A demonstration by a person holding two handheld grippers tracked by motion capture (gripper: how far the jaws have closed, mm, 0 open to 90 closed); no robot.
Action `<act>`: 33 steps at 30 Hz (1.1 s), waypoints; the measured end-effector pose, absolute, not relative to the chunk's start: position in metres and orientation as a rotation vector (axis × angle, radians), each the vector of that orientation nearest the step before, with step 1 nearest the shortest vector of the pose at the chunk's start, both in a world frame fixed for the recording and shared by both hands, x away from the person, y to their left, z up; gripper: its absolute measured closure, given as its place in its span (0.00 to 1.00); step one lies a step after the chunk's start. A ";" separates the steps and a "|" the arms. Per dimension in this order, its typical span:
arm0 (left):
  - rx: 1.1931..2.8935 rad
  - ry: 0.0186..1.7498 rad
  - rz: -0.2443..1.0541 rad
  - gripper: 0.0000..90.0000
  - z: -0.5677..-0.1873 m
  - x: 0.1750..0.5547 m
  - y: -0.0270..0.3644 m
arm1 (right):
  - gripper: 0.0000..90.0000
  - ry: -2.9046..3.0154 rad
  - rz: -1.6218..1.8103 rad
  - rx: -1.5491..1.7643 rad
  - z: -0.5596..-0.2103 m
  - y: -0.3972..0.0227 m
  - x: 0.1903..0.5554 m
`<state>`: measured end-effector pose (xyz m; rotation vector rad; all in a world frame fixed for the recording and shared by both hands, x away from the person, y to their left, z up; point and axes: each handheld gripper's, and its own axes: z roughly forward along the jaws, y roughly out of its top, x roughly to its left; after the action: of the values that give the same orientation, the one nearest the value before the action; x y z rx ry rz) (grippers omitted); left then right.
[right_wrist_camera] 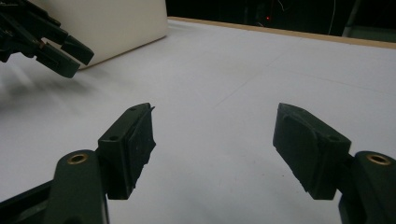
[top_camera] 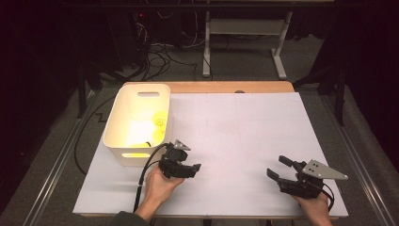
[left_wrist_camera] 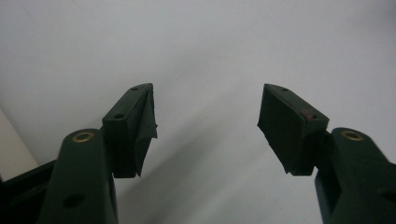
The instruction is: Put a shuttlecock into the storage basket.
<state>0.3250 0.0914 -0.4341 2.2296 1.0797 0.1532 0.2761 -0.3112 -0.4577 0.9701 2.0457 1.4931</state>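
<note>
A smooth white plastic bin (top_camera: 136, 123) with rounded corners and slot handles stands at the table's (top_camera: 244, 136) left, lit yellow inside (contents too washed out to tell). The left gripper (top_camera: 192, 170) sits just beside its near corner, the right gripper (top_camera: 276, 167) well apart; both matte black, jaws spread wide, empty. No readable writing.

Left gripper (top_camera: 190, 169): black body, grey plate on top.
Right gripper (top_camera: 277, 167): black body, grey plate on top.
Bin (top_camera: 123, 141): cream-white, plain; yellow glow inside.
Table surface (top_camera: 244, 136): white, plain, faint grid lines.
Table edge (top_camera: 226, 87): light wood brown.
Jaw screws: brass-coloured.
</note>
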 end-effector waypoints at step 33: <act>2.206 1.092 0.160 0.42 -0.439 0.310 0.117 | 0.33 2.044 1.485 0.965 -0.457 -0.311 0.275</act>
<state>0.3101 0.1168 -0.4390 2.2061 1.0916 0.1597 0.2746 -0.3113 -0.4569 0.9654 2.0444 1.4850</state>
